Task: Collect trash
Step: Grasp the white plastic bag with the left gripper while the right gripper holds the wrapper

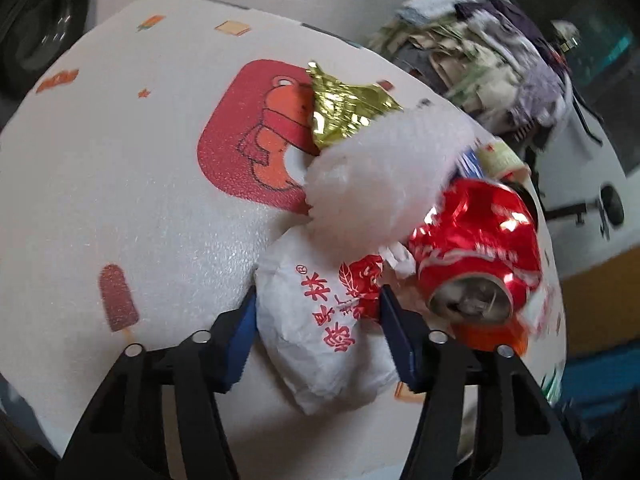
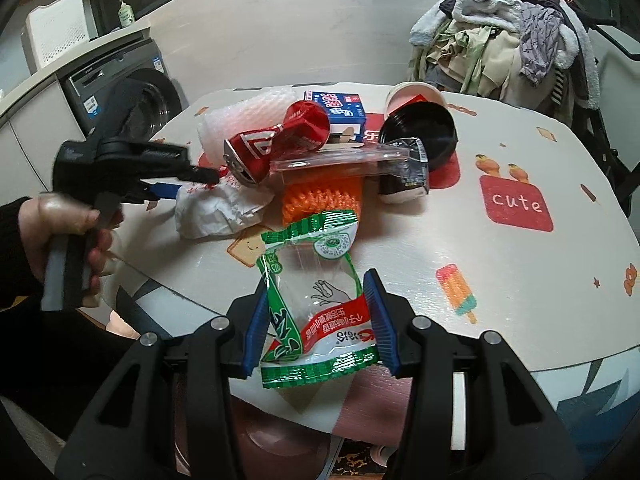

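Left claw (image 1: 316,332) half shut around the crumpled white paper bag (image 1: 320,332), blue pads right at both sides, can't tell if actually squeezing yet. Bag dead ahead between the jaws, long axis running away from the claw, crushed red can (image 1: 476,252) just beside on the tabletop (image 1: 120,184). Right claw (image 2: 316,328) already clamped on the green snack wrapper (image 2: 308,300), held near the tabletop edge. Left hand clearly closer to the pile.

Washing machine (image 2: 132,92), heaped clothes (image 2: 508,40)
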`<state>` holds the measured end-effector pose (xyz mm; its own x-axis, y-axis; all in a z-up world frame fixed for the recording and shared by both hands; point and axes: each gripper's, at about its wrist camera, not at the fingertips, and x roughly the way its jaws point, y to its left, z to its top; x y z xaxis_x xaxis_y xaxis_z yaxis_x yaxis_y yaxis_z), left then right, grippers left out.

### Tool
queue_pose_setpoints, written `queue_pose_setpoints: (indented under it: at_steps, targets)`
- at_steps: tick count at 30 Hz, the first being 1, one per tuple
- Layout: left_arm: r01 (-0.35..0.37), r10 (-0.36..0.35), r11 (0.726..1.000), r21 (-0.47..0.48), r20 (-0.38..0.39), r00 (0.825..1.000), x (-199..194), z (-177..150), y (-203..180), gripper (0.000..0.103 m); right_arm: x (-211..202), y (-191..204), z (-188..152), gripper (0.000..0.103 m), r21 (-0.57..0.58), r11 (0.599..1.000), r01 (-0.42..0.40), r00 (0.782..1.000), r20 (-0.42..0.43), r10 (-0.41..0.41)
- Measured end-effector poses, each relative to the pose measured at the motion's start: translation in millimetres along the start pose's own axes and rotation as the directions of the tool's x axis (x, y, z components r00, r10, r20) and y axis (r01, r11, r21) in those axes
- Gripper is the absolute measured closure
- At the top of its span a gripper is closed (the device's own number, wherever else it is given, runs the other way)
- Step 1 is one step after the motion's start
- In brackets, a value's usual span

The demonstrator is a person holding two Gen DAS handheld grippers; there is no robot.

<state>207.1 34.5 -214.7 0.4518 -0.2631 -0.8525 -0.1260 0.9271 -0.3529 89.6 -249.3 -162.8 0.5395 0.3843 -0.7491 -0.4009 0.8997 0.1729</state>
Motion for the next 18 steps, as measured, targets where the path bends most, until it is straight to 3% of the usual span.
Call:
queue_pose_setpoints:
  at_steps: [5, 9, 11, 15, 18]
  targets:
    - [-0.089, 0.085, 0.988, 0.123, 0.036, 0.996, -25.2, -9.6, 6.1, 0.051, -2.2, 2.2, 0.7, 0.056, 0.003, 1.000, 0.001, 1.000, 0.010, -0.001]
    - [-0.206, 0.191, 0.956, 0.208, 0.091, 0.977, -43.2, -13.4, 10.8, 0.052, -3.9, 8.4, 0.9, 0.056, -0.006, 1.000, -0.004, 1.000, 0.014, 0.005]
    - [-0.200, 0.185, 0.962, 0.185, 0.096, 0.978, -48.7, -11.4, 15.1, 0.052, -4.8, 11.1, 0.6, 0.056, -0.012, 1.000, -0.007, 1.000, 0.015, 0.008]
    - [-0.097, 0.091, 0.993, 0.065, 0.093, 0.992, -60.4, -1.2, 21.8, 0.052, -8.8, 16.1, 0.8, 0.056, -0.019, 1.000, -0.009, 1.000, 0.020, 0.009]
    - [-0.117, 0.103, 0.988, 0.105, 0.129, 0.986, -68.4, -1.2, 9.8, 0.052, -13.6, 15.4, 1.0, 0.056, -0.020, 1.000, -0.003, 1.000, 0.026, 0.004]
